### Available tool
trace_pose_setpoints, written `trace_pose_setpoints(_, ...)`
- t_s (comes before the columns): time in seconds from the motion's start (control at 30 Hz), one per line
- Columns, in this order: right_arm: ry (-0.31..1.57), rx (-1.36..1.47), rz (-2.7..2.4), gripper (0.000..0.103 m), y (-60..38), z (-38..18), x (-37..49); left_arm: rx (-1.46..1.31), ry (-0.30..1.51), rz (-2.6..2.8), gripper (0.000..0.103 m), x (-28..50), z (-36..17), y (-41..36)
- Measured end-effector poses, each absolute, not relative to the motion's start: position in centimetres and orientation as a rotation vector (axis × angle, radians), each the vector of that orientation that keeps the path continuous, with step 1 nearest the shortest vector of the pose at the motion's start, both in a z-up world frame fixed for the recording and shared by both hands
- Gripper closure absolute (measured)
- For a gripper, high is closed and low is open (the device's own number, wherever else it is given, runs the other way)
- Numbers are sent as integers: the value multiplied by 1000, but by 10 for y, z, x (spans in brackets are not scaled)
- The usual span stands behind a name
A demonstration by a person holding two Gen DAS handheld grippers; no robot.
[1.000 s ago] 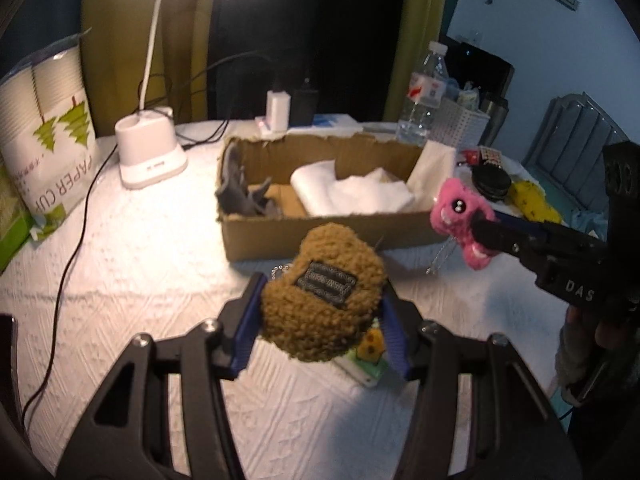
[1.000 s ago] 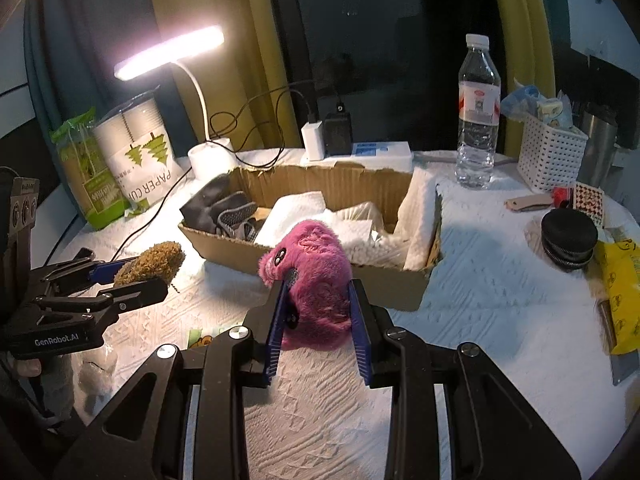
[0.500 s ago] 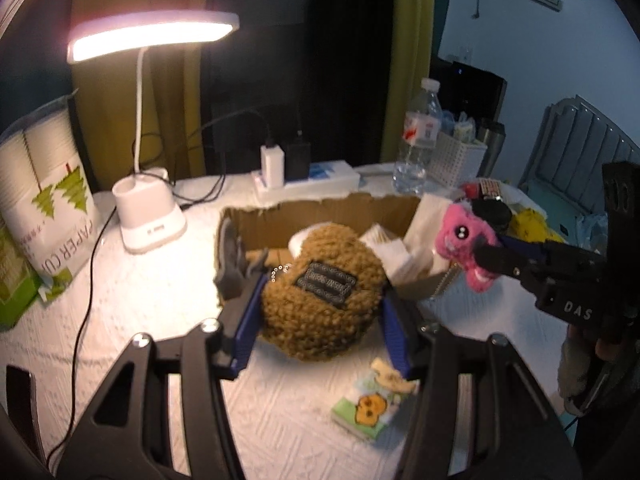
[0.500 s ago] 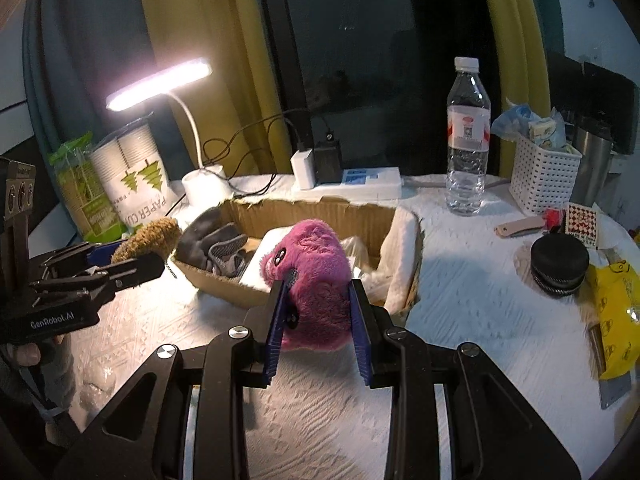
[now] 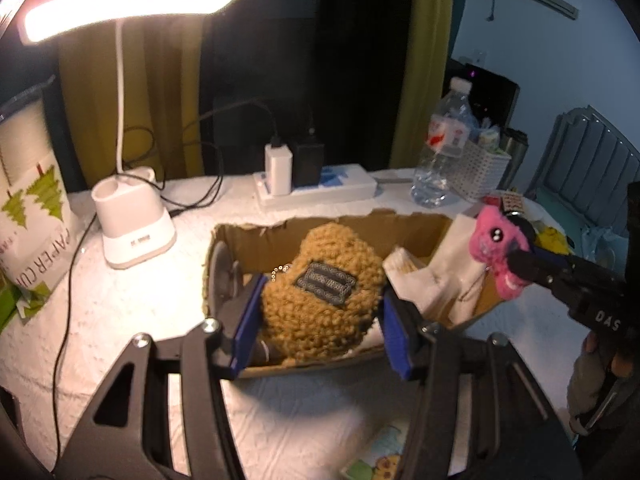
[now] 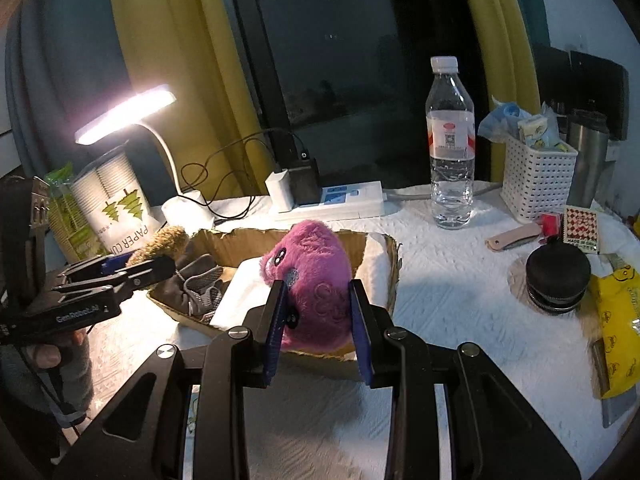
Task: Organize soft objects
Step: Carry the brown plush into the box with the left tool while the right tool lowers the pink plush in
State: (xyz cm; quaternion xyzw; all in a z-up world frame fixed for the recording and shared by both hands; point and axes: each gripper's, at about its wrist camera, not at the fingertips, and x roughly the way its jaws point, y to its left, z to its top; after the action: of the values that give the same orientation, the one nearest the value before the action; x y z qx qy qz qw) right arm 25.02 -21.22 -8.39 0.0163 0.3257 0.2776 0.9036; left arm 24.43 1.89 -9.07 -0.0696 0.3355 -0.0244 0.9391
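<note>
My left gripper [image 5: 322,320] is shut on a curly brown plush [image 5: 320,292] with a grey patch, held above the left half of an open cardboard box [image 5: 400,220]. Between the blue pads of my right gripper [image 6: 318,320] sits a pink plush [image 6: 316,280], gripped over the box's [image 6: 376,248] near right side. Each gripper shows in the other view: the right gripper [image 5: 516,264] with the pink plush [image 5: 496,240], the left gripper [image 6: 160,260] with the brown plush [image 6: 160,240]. Inside the box lie grey gloves [image 6: 196,284] and white cloth [image 6: 244,292].
A lit desk lamp [image 5: 132,224] and a paper-cup sleeve [image 5: 28,200] stand at the left. Behind the box are a power strip [image 6: 336,200], a water bottle [image 6: 450,152] and a white basket [image 6: 536,176]. A black round case [image 6: 556,276] and a yellow packet [image 6: 616,320] lie right.
Both grippers have moved forward toward the box with their plushes, and now hang over it; the box looks closer in both views. Neither grip has changed.
</note>
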Motion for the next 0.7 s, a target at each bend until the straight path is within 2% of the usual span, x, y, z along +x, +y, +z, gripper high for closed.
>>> trace_pose_setpoints(0.3,711,45,573,70,-206,-104,270,-177,769,-56,45,268,-120,23)
trace_pose_setpoints(0.47,719,23,567,67,-201,-108,272,-182,765,-63,31,270,-119,21)
trace_pose_setpoints(0.53,715,6,564,65,-198,-107,271,-187,751,-58,21,268,-116,21)
trace_pose_setpoints(0.6,713,-1,564,61,-196,-105,269,-192,736,-57,16,264,-112,22)
trace_pose_setpoints(0.7,704,-1,561,55,-196,-102,265,-191,719,-55,15,259,-105,23)
